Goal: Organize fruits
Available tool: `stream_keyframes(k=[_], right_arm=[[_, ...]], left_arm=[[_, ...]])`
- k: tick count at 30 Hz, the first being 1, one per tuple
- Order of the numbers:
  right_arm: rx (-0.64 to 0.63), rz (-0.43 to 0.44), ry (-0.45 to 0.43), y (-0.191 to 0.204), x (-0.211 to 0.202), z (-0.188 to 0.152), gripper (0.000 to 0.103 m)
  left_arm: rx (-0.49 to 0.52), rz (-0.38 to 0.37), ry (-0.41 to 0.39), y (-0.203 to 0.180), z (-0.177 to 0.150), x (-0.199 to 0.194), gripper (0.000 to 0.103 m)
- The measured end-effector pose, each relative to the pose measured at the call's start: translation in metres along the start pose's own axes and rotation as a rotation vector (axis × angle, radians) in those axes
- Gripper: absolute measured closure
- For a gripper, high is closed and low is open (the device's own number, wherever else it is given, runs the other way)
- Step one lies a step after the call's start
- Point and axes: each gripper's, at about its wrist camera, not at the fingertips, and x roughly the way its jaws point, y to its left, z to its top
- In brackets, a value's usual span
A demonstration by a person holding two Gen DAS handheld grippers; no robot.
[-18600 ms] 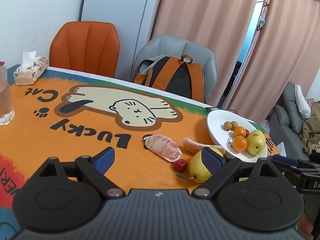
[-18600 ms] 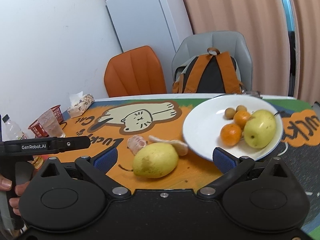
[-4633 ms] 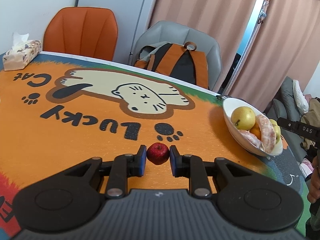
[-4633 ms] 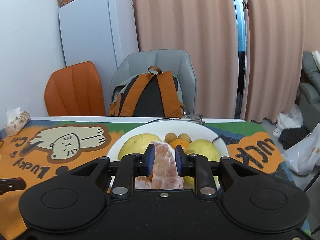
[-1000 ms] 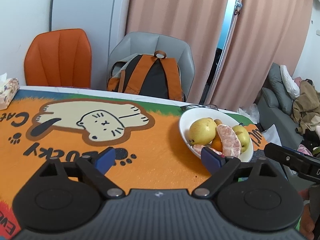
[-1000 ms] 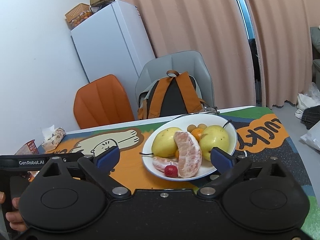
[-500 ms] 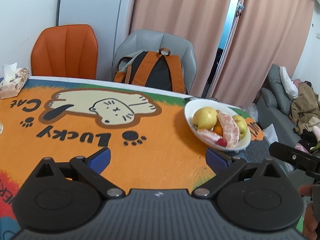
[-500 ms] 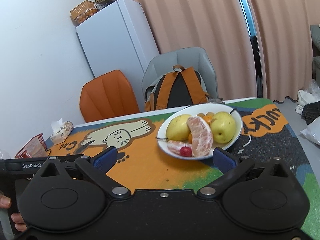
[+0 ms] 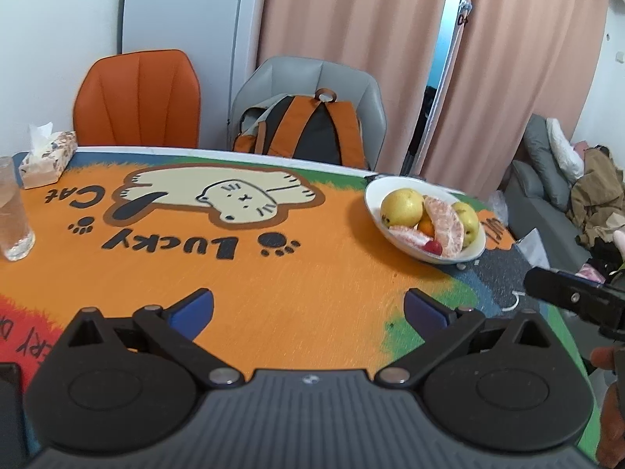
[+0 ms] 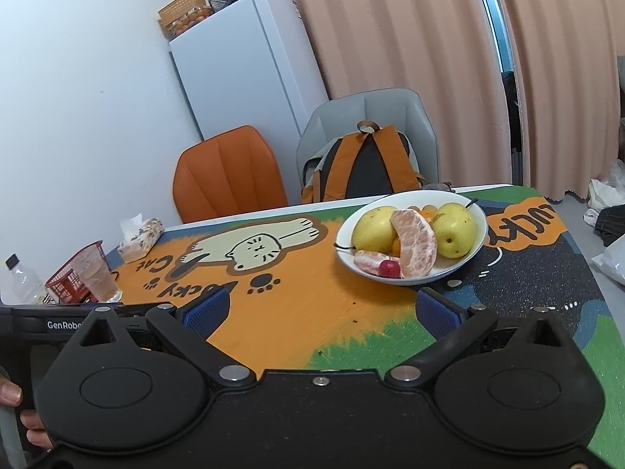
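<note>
A white plate (image 10: 478, 242) sits at the table's far right and holds two yellow pears (image 10: 373, 232), peeled pomelo segments (image 10: 416, 242), small oranges and a small red fruit (image 10: 389, 268). It also shows in the left wrist view (image 9: 474, 252). My left gripper (image 9: 308, 308) is open and empty, held back over the orange mat, well short of the plate. My right gripper (image 10: 320, 312) is open and empty, nearer the front edge, with the plate ahead and slightly right.
A plastic cup (image 9: 13, 211) and a tissue box (image 9: 47, 154) stand at the far left. A red basket (image 10: 72, 273) and a bottle (image 10: 21, 279) are beside them. An orange chair (image 9: 136, 97) and a grey chair with a backpack (image 9: 312, 129) stand behind the table.
Both grippers have drawn back from the plate, which looks smaller and farther. Both stay open and empty. Earlier the left gripper held the small red fruit, now on the plate.
</note>
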Motion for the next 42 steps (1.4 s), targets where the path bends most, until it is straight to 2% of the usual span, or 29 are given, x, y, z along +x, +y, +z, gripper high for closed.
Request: stream_keyframes(k=[7,27,42], right_arm=[[-0.008,0.009,0.011,0.009,-0.012,-0.004,0.0],[-0.051,0.031,0.019,0.034,-0.044,-0.002,0.0],[-0.084,0.009,0.026,0.043,-0.048,-0.004,0.0]], left_arm=[[0.01,0.007,0.007,0.003,-0.01,-0.017,0.0],[0.006,0.039,-0.042,0.012,-0.015,-0.07,0.0],[0.026,0.041,-0.057,0.01,-0.014,-0.081,0.0]])
